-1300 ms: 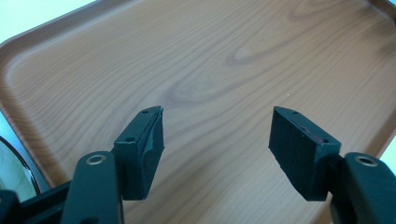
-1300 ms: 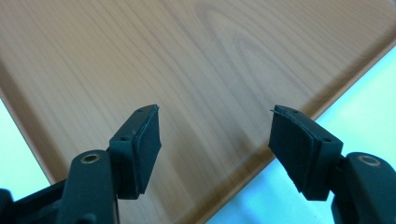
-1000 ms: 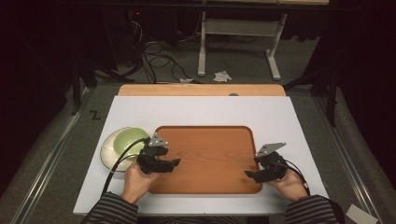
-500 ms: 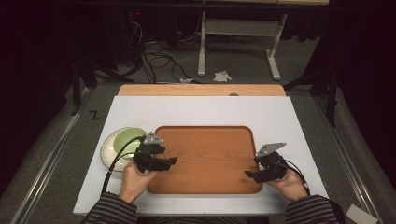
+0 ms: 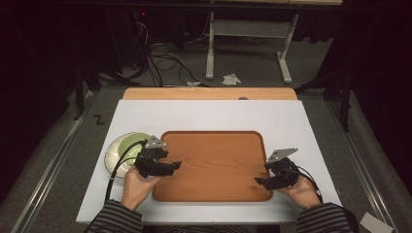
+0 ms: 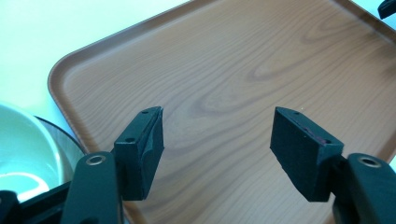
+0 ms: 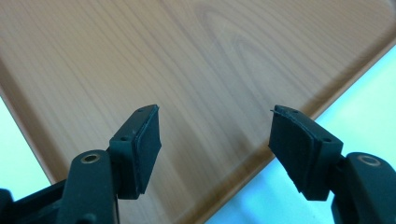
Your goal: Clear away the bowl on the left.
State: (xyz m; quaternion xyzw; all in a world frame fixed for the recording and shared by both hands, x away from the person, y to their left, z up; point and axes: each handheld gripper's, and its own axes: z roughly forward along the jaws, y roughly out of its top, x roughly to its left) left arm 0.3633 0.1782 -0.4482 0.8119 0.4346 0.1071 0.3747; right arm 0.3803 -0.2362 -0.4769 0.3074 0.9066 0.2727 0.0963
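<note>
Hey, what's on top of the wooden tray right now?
Nothing rests on the wooden tray; bare wood grain shows. The left gripper and right gripper hover open over its sides, hiding small patches beneath them.

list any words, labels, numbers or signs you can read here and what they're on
"Z": a dark mark on the floor just left of the table's far left corner, at; it may be a scrap of tape, not a letter.
Tray, bowl, both grippers: no writing.
Crumpled paper on the floor: too small to tell.
</note>
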